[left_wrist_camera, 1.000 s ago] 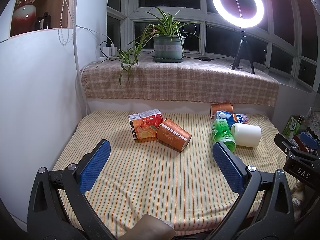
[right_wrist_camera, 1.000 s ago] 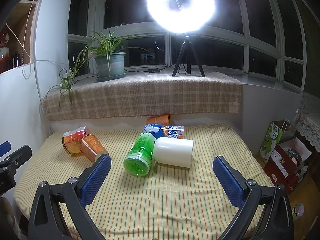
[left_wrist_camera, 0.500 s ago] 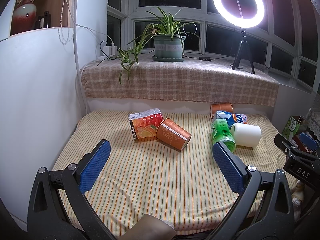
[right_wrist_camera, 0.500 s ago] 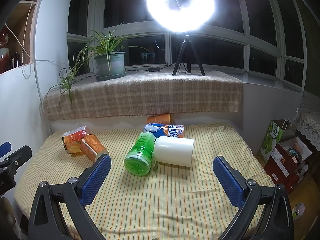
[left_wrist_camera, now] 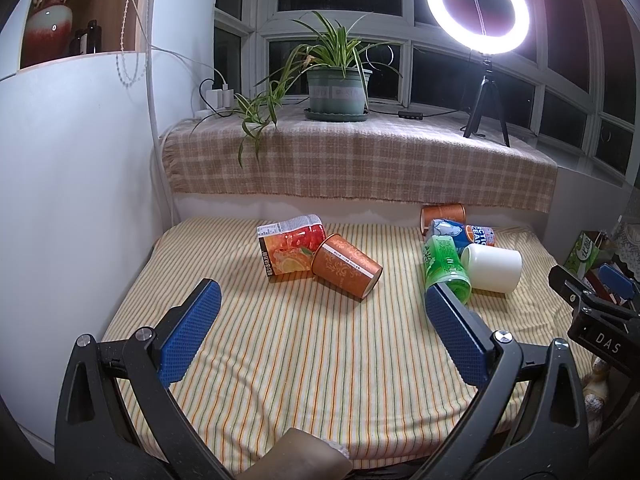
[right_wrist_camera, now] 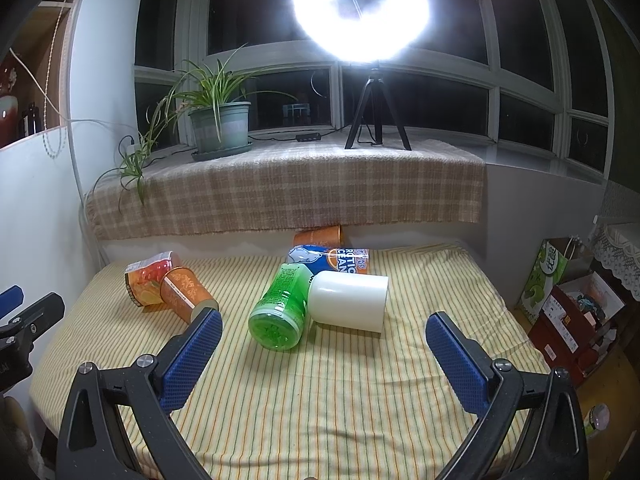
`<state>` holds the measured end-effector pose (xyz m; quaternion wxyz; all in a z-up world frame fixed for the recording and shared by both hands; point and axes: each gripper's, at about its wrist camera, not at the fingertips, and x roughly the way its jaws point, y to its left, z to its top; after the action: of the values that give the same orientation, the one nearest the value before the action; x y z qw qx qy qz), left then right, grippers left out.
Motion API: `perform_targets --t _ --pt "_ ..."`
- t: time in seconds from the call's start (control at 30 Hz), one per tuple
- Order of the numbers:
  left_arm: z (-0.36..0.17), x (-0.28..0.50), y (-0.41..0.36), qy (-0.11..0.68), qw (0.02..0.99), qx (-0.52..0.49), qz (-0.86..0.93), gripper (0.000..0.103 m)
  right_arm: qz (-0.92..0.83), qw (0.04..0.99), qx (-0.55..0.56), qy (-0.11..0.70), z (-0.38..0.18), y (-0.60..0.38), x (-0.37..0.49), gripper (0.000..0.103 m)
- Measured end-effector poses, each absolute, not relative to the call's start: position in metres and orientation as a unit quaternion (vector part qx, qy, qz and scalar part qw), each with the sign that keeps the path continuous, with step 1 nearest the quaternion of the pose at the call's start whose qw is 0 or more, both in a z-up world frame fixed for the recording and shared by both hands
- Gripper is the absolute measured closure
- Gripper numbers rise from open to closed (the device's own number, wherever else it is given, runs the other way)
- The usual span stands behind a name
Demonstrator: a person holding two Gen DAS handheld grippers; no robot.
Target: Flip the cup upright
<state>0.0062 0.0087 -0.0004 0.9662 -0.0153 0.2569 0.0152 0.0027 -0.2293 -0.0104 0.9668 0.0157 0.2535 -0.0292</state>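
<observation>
Several cups lie on their sides on the striped cloth (left_wrist_camera: pixel 304 352). An orange patterned cup (left_wrist_camera: pixel 346 266) leans against an orange juice-print cup (left_wrist_camera: pixel 289 250) at mid left; both also show in the right wrist view: the patterned cup (right_wrist_camera: pixel 185 293) and the juice-print cup (right_wrist_camera: pixel 147 279). A green cup (right_wrist_camera: pixel 280 307), a white cup (right_wrist_camera: pixel 349 301), a blue cup (right_wrist_camera: pixel 332 259) and a second orange cup (right_wrist_camera: pixel 319 235) lie together. My left gripper (left_wrist_camera: pixel 318 322) is open and empty, short of the orange patterned cup. My right gripper (right_wrist_camera: pixel 323 354) is open and empty, in front of the green and white cups.
A checked cloth covers the window ledge (left_wrist_camera: pixel 360 164) behind, with a potted plant (left_wrist_camera: pixel 338 88) and a ring light on a tripod (left_wrist_camera: pixel 478 60). A white wall (left_wrist_camera: pixel 76 184) bounds the left. Boxes and bags (right_wrist_camera: pixel 568 300) stand on the floor at the right.
The right gripper has edged slightly forward toward the green and white cups. The left gripper and the cups have hardly moved.
</observation>
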Motion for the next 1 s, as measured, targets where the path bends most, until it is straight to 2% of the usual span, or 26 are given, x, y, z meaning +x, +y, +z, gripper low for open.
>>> perform_targets --t 0.53,0.83,1.0 --pt "-0.005 0.005 0.008 0.261 0.965 -0.015 0.016 0.0 -0.024 0.965 0.02 0.259 -0.011 -0.228 0.005 0.0" --pt "-0.024 0.01 0.008 0.283 0.959 -0.008 0.018 0.0 -0.004 0.952 0.069 0.299 -0.015 -0.251 0.027 0.0" --pt "-0.033 0.013 0.01 0.3 0.954 0.0 0.02 0.0 -0.012 0.949 0.056 0.309 -0.013 -0.266 0.049 0.0"
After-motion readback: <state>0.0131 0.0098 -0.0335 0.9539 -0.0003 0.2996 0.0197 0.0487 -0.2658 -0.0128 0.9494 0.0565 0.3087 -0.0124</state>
